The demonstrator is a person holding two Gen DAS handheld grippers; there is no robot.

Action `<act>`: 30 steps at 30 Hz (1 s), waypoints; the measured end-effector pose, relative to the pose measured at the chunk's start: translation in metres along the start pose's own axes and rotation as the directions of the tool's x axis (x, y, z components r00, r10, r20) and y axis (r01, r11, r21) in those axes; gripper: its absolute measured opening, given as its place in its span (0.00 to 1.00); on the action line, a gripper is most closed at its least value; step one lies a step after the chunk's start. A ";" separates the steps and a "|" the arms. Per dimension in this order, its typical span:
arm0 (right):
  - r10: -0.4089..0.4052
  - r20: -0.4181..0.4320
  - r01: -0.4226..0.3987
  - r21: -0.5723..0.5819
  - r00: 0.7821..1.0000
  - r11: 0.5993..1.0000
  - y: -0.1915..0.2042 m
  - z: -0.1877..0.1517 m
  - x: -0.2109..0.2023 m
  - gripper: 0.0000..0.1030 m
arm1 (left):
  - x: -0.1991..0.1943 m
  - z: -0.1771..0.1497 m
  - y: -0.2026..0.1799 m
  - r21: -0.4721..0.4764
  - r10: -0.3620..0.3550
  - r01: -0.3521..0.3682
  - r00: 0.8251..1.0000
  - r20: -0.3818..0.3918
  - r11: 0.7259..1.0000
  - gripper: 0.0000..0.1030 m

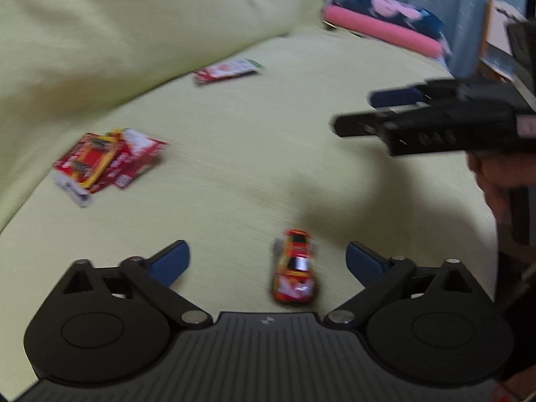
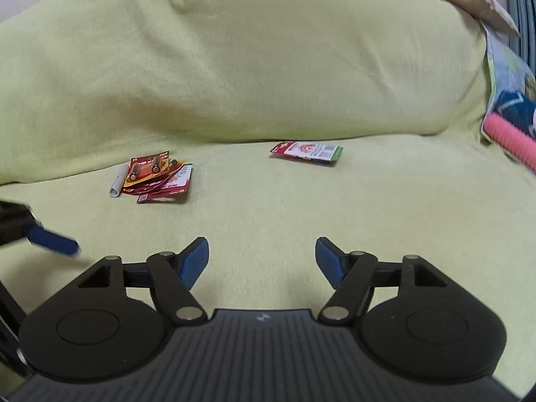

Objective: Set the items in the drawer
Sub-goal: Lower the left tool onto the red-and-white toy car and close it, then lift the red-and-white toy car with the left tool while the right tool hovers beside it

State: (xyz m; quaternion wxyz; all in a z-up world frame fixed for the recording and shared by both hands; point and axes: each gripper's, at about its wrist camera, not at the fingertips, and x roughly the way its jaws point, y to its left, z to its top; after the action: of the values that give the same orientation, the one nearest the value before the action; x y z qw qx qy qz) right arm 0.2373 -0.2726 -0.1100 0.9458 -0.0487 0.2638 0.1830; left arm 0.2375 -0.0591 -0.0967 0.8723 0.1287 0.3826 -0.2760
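The toy car lies on the green sofa, between the spread fingers of the left gripper, untouched. Right gripper: fingers apart, empty. Red packets lie farther back.

One toy car, two claws, and seemingly three red packets: two overlapping, one apart.

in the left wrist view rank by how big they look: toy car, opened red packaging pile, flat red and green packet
1. opened red packaging pile
2. toy car and flat red and green packet look alike; the car sits nearer the camera, so unranked.
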 end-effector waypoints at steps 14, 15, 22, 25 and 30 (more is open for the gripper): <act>-0.014 -0.038 0.018 0.126 0.999 0.992 -0.013 -0.004 -0.003 0.67 | 0.018 -0.007 -0.017 0.060 0.014 -0.008 0.995 -0.100 0.998 0.49; -0.014 -0.039 0.019 0.127 0.999 0.992 -0.012 -0.004 -0.003 0.68 | 0.018 -0.007 -0.017 0.056 0.010 -0.005 0.995 -0.096 0.998 0.46; -0.024 -0.049 0.030 0.133 0.999 0.991 -0.007 -0.006 0.001 0.69 | 0.019 -0.005 -0.014 0.048 0.017 -0.013 0.998 -0.068 0.999 0.36; -0.014 -0.050 0.020 0.125 0.999 0.992 -0.009 -0.006 0.003 0.69 | 0.016 -0.003 -0.012 0.036 0.031 -0.029 0.999 -0.041 0.999 0.36; -0.019 -0.057 0.025 0.117 0.998 0.993 -0.005 -0.005 0.003 0.68 | 0.010 -0.001 -0.004 0.000 0.053 -0.053 0.999 -0.001 0.999 0.36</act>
State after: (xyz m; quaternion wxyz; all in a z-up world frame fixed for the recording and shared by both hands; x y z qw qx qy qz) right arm 0.2390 -0.2778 -0.1160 0.9412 -0.0008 0.2999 0.1553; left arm 0.2407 -0.0656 -0.1047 0.8790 0.1392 0.3796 -0.2528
